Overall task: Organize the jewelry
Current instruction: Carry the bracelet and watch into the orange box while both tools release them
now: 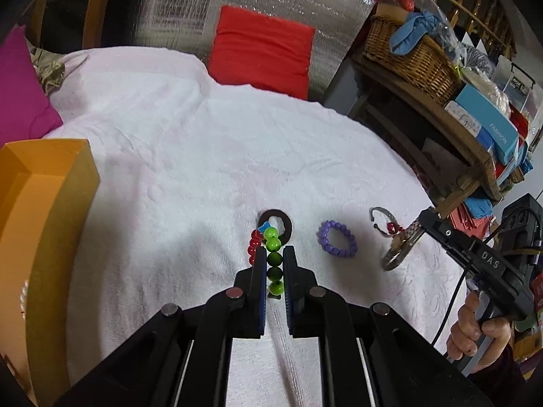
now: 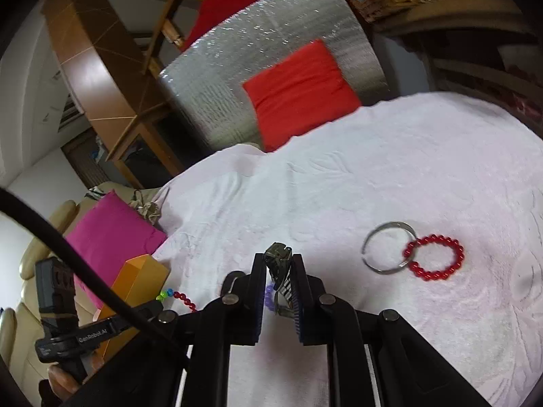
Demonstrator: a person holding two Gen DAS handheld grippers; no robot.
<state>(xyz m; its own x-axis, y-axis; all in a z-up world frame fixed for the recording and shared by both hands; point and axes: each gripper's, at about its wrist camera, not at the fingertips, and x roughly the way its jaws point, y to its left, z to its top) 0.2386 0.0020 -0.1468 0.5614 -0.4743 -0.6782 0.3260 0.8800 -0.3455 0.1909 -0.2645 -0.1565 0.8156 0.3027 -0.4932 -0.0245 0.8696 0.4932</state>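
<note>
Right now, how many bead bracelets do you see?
3: a green-red one held in the left gripper, a purple one on the cloth, a red one overlapping the metal bangle. More may be hidden.

1. The left hand-held gripper (image 1: 274, 254) is matte black, with two flat fingers lined on their inner faces by blue ribbed pads (image 1: 260, 291).
2. Round silver pivot pins (image 1: 235, 293) mark each joint of its black linkage bars.
3. The right hand-held gripper (image 2: 279, 264) has the same build: black fingers, blue ribbed pads, silver pins (image 2: 328, 298).
4. In the left wrist view, the right unit's black body carries white letters "DAS" (image 1: 489, 260), a pistol-style handle and a thin black cable (image 1: 451, 305).
5. In the right wrist view, the left unit's black body reads "GenRobot.AI" (image 2: 91, 339); a thick black cable (image 2: 68, 247) curves across it.
6. A dark maroon sleeve edge (image 1: 505, 363) shows at the person's right wrist.
</note>
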